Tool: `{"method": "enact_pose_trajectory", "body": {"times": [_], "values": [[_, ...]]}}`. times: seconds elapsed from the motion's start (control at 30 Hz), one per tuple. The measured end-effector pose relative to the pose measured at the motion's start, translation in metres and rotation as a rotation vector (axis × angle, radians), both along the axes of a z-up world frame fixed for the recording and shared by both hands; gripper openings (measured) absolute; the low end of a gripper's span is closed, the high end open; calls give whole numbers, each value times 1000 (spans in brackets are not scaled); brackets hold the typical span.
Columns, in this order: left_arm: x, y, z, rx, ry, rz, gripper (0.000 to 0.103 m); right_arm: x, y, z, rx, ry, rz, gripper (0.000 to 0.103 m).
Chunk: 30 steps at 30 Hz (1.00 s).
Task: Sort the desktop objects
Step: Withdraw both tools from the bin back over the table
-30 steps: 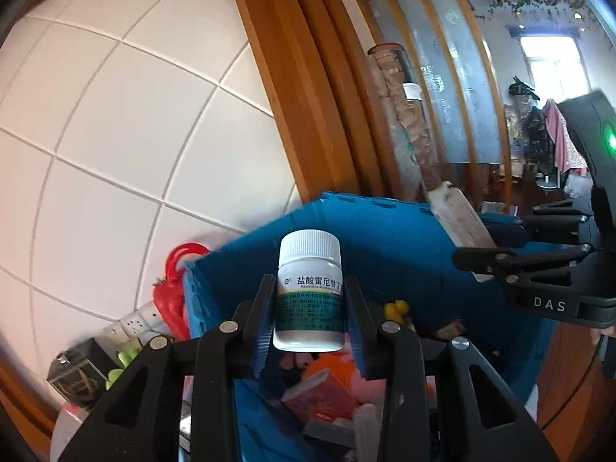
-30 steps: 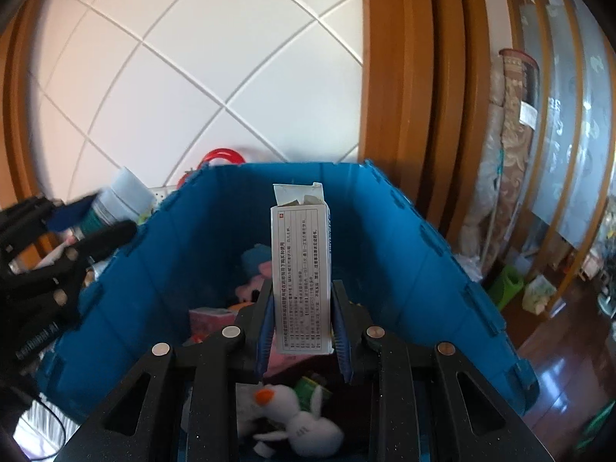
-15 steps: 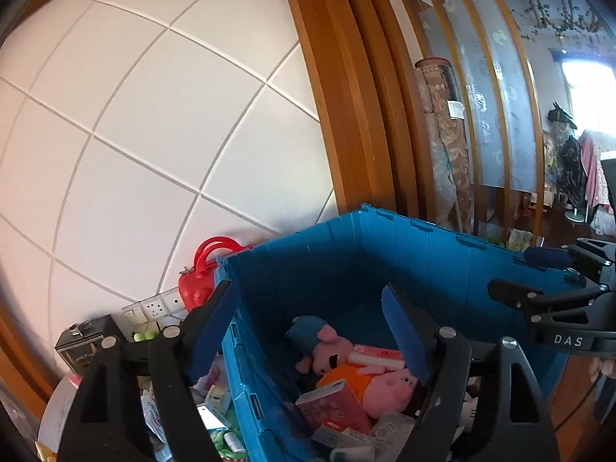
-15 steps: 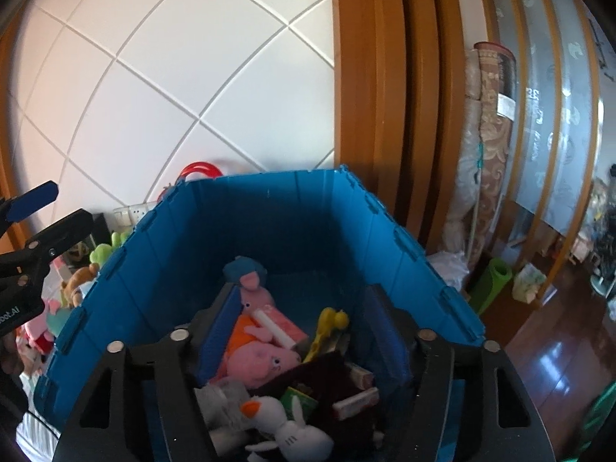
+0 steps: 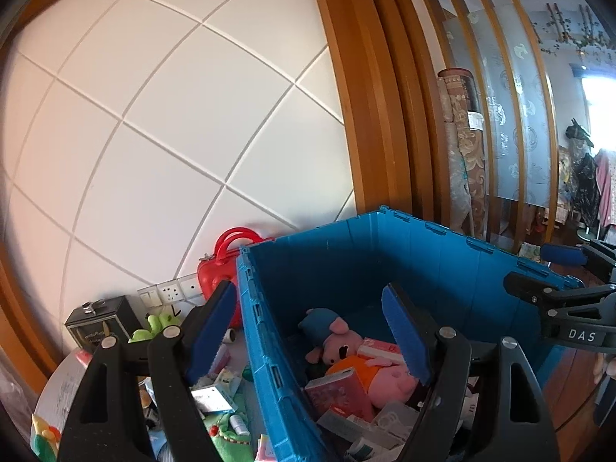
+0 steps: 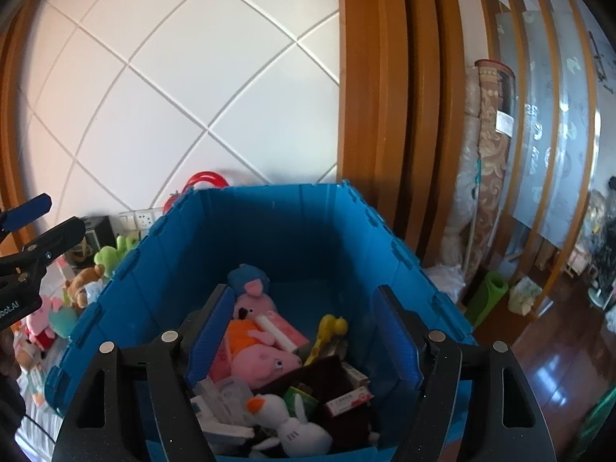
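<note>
**Both tongs spread wide over the blue crate**

The left tongs (image 5: 308, 327) fill the lower part of the left wrist view with their blue pads far apart and nothing between them. The left pad sits outside the blue crate (image 5: 442, 261), over the clutter at lower left of the frame, and the right pad hangs over the crate's inside, so the tongs straddle its near-left wall. In the crate, at lower centre, lie a pink pig plush in an orange top (image 5: 385, 375), a second pig plush with a blue cap (image 5: 327, 331) just behind it, and a pink box (image 5: 338, 392) touching the orange one. Left of the crate stand a red handbag (image 5: 223, 265) against the white tiled wall (image 5: 154, 134), a black box (image 5: 102, 321) and a green plush (image 5: 154, 327); small cartons (image 5: 213, 398) lie on the desk below them.

The right tongs (image 6: 304, 342) are likewise spread and empty, centred over the crate (image 6: 269, 223) in the lower half of the right wrist view. Between their pads show the orange-clad pig (image 6: 258, 354), a yellow toy (image 6: 327, 331), a white duck plush (image 6: 285, 415) with an orange beak at bottom centre, a dark maroon case (image 6: 319, 377) and a red-and-white medicine carton (image 6: 346, 400). At the left edge of that frame the left tongs (image 6: 38, 219) appear from the side, open. A rolled rug (image 6: 489, 154) leans by the wooden door frame at right.
</note>
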<state>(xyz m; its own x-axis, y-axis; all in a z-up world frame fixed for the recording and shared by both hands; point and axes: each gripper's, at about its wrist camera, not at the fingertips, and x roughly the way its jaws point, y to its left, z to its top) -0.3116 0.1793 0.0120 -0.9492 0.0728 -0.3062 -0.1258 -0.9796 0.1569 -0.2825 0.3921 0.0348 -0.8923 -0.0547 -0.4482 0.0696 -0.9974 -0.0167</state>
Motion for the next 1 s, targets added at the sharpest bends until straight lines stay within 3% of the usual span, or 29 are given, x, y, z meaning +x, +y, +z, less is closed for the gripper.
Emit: {"method": "enact_pose_trajectory", "body": {"times": [0.3, 0.5, 0.73, 1.0], "values": [[20, -19, -6, 2, 12, 63, 78, 13, -13, 3, -12, 24, 51, 76], [30, -46, -15, 1, 9, 127, 78, 19, -34, 5, -19, 40, 99, 81], [34, -96, -26, 18, -13, 176, 78, 17, -74, 3, -32, 20, 152, 82], [37, -174, -35, 8, -36, 209, 78, 17, -149, 8, -48, 6, 191, 82]]}}
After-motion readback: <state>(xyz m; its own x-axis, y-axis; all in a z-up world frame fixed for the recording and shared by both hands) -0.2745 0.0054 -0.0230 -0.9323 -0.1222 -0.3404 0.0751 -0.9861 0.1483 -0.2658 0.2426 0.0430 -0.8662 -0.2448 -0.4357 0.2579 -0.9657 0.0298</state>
